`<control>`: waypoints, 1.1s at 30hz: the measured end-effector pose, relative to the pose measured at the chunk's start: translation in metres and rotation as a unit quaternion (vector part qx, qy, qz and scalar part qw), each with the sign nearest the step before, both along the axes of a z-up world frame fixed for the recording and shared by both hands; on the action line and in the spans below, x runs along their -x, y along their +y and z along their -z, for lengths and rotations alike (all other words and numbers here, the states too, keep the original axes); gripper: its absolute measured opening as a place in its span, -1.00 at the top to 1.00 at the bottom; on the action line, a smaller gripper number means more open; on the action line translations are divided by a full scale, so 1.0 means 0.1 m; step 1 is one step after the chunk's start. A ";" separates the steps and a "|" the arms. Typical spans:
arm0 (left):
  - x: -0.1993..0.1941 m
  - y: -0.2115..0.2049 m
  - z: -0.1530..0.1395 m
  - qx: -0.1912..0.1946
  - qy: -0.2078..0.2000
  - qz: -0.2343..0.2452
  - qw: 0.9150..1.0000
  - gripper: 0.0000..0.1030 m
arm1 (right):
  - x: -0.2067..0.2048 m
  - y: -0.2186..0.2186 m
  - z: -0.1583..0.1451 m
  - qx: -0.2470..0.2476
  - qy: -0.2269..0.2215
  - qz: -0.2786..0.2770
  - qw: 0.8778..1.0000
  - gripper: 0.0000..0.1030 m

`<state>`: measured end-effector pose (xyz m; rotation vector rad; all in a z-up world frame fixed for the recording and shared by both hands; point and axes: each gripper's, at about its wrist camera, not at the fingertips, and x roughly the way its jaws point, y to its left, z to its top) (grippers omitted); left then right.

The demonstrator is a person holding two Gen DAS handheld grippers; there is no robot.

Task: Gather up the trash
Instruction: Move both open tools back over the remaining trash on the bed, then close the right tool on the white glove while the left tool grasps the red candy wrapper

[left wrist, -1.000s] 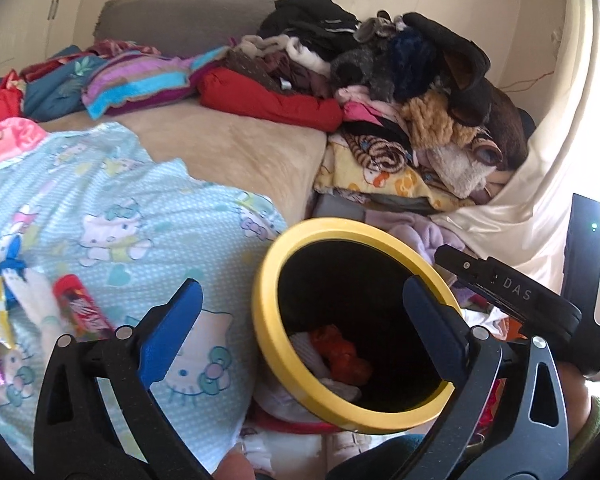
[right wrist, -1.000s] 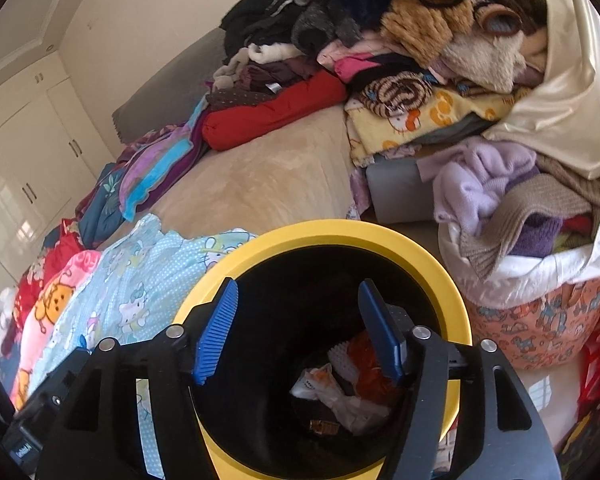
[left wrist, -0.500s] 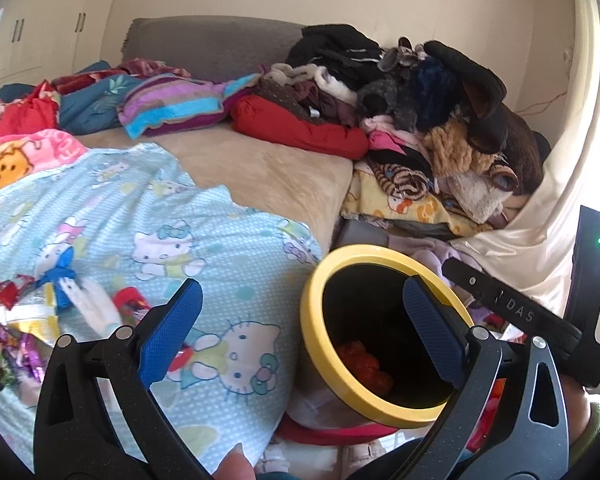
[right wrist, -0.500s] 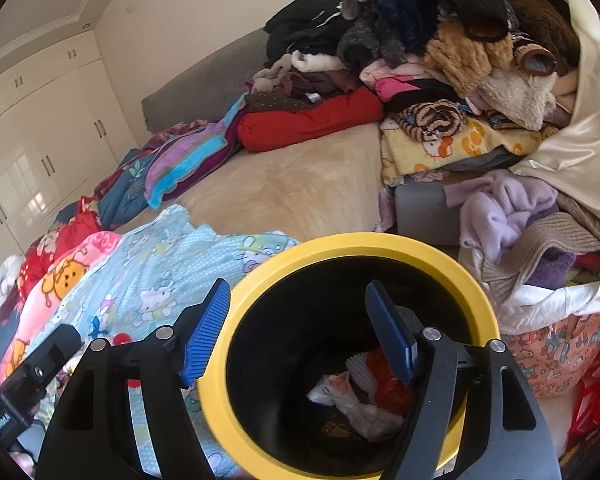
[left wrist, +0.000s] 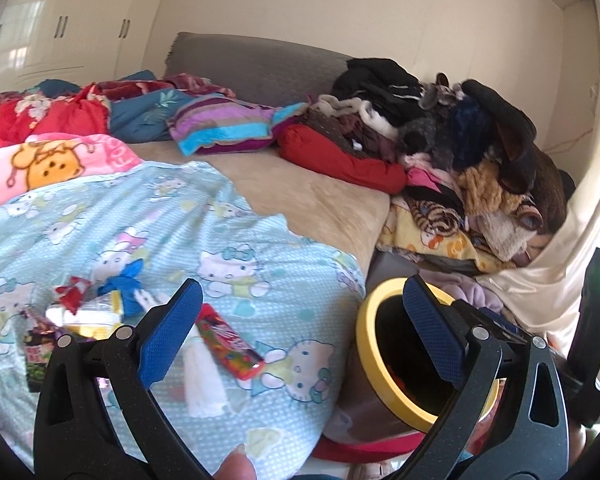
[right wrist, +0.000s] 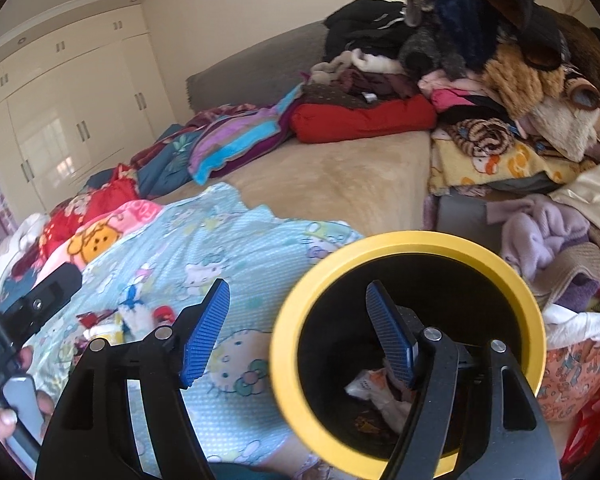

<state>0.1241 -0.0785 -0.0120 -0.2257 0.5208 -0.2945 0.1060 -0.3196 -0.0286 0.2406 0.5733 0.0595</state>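
Wrappers (left wrist: 100, 312) scattered on bed's light-blue cartoon sheet (left wrist: 260, 248), beside yellow-rimmed bin (right wrist: 404, 240). Light, thin, crinkly, slippery; red candy pack (left wrist: 230, 342) stiffest: pinch across its narrow width. Left tongs (left wrist: 300, 336) spread, empty. Right tongs (right wrist: 300, 334) spread, empty, just widened.

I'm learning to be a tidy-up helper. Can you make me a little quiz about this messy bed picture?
1. True or false: the bin has a yellow rim.
2. Where do the wrappers left to pick up lie? A) on the blue cat blanket B) on the clothes pile C) on the wardrobe
3. Fill in: the left tongs and right tongs both hold ______.

Key
1. True
2. A
3. nothing; both are open, with nothing between their blue pads. There is already some trash in the bin.
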 end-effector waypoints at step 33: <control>0.04 1.45 0.29 0.036 0.036 -0.150 0.987 -0.79 | 0.02 1.58 0.23 0.052 0.028 -0.178 0.982 -0.37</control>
